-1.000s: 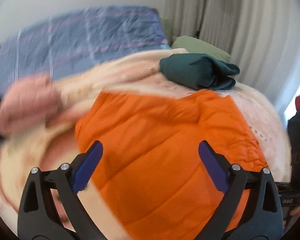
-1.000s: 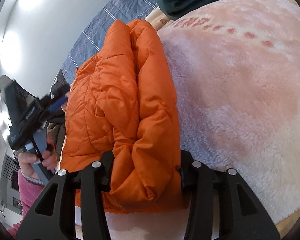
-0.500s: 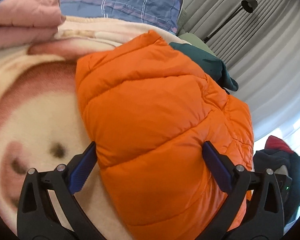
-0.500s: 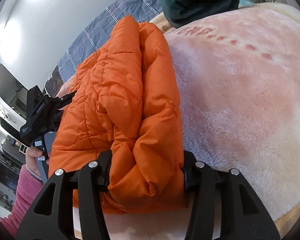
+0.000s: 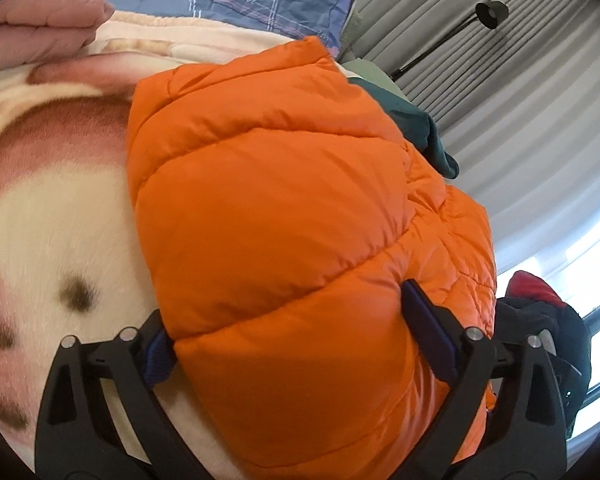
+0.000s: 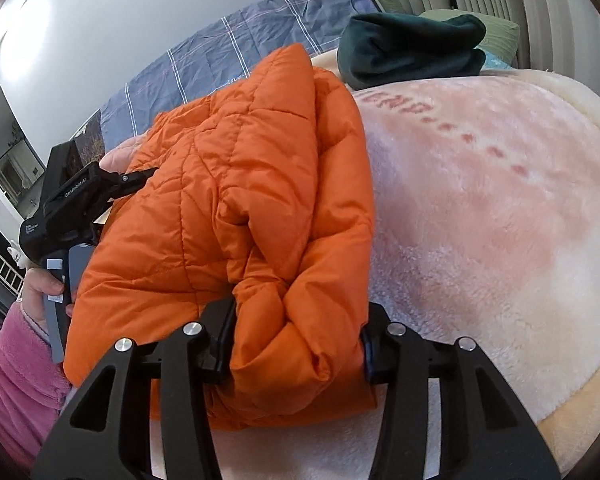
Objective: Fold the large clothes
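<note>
Claws grip for us: our left claw [image 5: 290, 332] and right claw [image 6: 296, 340] each clamp the folded orange puffer jacket [image 6: 236, 208] lying on the bed's pink fleece blanket [image 6: 480, 200].

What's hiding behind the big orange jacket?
Behind the orange jacket sits a folded dark green garment, with blue plaid bedding further back. The jacket covers part of the green garment in the left view.
</note>
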`<state>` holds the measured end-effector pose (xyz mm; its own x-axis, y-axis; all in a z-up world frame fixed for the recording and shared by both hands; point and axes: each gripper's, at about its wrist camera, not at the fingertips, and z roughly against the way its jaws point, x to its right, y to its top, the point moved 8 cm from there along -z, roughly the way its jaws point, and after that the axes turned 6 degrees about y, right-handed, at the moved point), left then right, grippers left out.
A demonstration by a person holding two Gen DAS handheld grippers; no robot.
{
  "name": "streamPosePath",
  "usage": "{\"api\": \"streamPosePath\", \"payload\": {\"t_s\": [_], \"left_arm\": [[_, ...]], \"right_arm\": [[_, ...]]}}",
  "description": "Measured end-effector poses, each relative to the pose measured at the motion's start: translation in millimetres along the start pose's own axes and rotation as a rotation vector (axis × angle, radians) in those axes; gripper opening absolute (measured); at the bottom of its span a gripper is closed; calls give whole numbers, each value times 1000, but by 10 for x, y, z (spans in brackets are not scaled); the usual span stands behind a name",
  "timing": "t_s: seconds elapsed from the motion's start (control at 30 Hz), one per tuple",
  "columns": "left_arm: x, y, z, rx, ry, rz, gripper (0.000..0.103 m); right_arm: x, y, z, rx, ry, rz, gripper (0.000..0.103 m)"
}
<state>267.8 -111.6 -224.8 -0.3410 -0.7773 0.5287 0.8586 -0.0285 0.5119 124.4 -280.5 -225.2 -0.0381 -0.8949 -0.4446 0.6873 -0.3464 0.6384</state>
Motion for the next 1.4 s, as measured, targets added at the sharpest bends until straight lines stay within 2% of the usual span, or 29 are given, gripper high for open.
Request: {"api": "streamPosePath", "payload": {"t_s": [0.3, 0.57, 0.7, 0.97, 1.17, 1.4], "left_arm": [[26, -1, 93, 31, 29, -52, 84], [156, 11, 326, 92, 34, -88, 69], [321, 44, 534, 136, 19, -123, 63], [654, 156, 911, 210, -46, -159, 62], [878, 380, 1059, 240, -57, -182, 62], [1155, 1004, 1133, 293, -1, -264, 62]], "right_arm": [[8, 30, -27, 2, 3, 11, 44], [-59, 71, 101, 19, 32, 22, 29], [-135, 142, 260, 62, 45, 35, 24], [-347, 328, 618, 164, 55, 113, 22], [-478, 556, 786, 226, 70, 165, 22], [-574, 1124, 655, 263, 66, 240, 22]]}}
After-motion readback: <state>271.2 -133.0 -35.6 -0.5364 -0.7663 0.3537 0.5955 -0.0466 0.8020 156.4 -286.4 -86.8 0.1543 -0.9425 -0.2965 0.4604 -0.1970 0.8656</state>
